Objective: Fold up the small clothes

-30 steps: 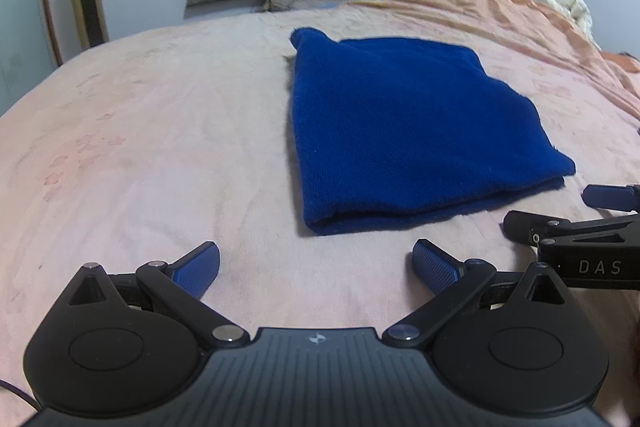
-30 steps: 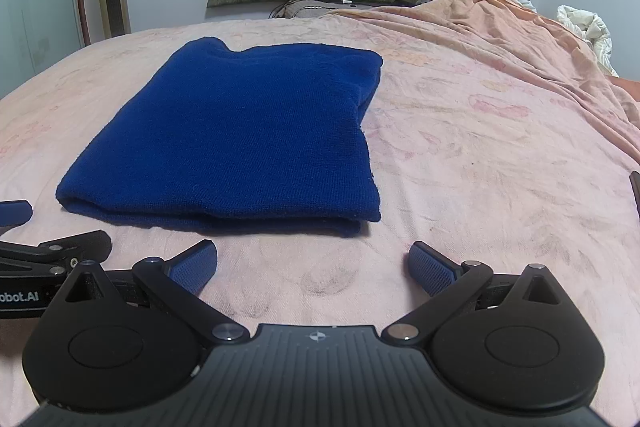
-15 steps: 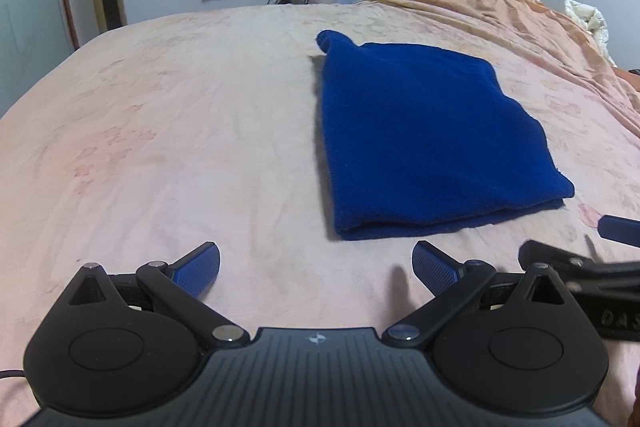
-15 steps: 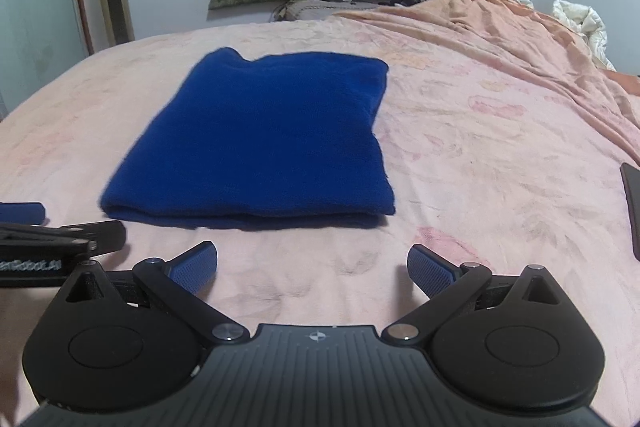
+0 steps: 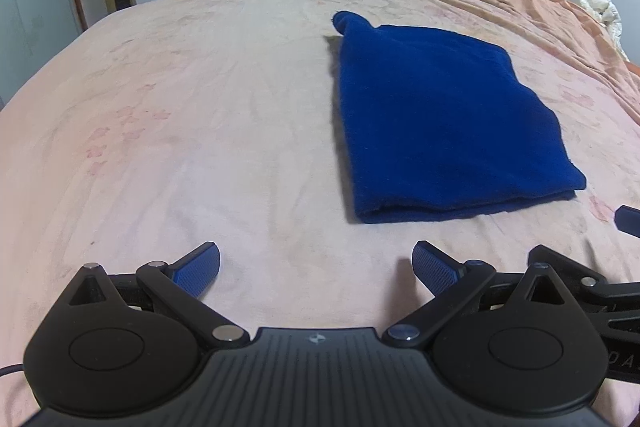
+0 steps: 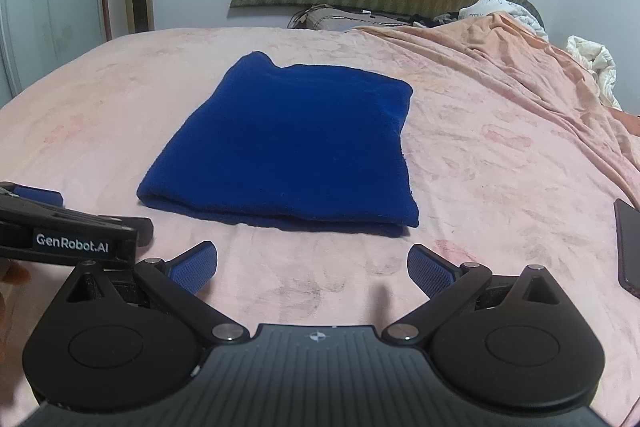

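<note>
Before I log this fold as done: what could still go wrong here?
The cloth has a corner poking out at its far edge, so the fold isn't square. Both the left gripper and the right gripper are open near its front edge and could snag it. A phone lies close by.

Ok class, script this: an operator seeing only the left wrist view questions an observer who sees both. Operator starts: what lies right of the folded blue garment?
Observer: A dark phone lies flat on the bedsheet, apart from the blue garment.
Operator: Is the right tool open?
Observer: Yes, open, gripping nothing.
Operator: Any marking on the left tool?
Observer: Its side reads GenRobot.AI.
</note>
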A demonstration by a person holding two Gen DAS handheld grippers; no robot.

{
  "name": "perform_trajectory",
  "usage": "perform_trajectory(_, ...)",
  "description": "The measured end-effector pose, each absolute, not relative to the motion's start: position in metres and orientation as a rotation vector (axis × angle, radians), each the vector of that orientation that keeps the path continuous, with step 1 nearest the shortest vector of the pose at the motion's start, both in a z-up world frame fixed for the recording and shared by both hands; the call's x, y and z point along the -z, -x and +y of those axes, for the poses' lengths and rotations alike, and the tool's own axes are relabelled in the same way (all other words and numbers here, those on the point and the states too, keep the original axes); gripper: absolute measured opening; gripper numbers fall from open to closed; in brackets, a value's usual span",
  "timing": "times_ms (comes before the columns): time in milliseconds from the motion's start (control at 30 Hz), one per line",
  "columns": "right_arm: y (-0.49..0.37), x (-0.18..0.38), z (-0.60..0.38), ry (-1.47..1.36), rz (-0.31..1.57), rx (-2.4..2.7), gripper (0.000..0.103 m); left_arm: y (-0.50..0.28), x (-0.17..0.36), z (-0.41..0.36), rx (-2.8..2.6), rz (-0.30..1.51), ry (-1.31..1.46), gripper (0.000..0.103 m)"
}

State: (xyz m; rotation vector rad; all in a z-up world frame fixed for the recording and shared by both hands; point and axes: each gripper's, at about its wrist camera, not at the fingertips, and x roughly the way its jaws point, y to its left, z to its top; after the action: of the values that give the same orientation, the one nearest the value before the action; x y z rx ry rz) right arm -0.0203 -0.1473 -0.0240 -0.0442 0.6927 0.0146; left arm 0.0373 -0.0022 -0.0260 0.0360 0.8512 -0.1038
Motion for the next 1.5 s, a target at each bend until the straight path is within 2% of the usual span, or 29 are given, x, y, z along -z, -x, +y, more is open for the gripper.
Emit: perform_trajectory(1500,0.027,0.024,-0.157,0.024,0.667,0.006,0.102,-0.034,0.030,-0.009,0.106,0.875,-0.065,0.103)
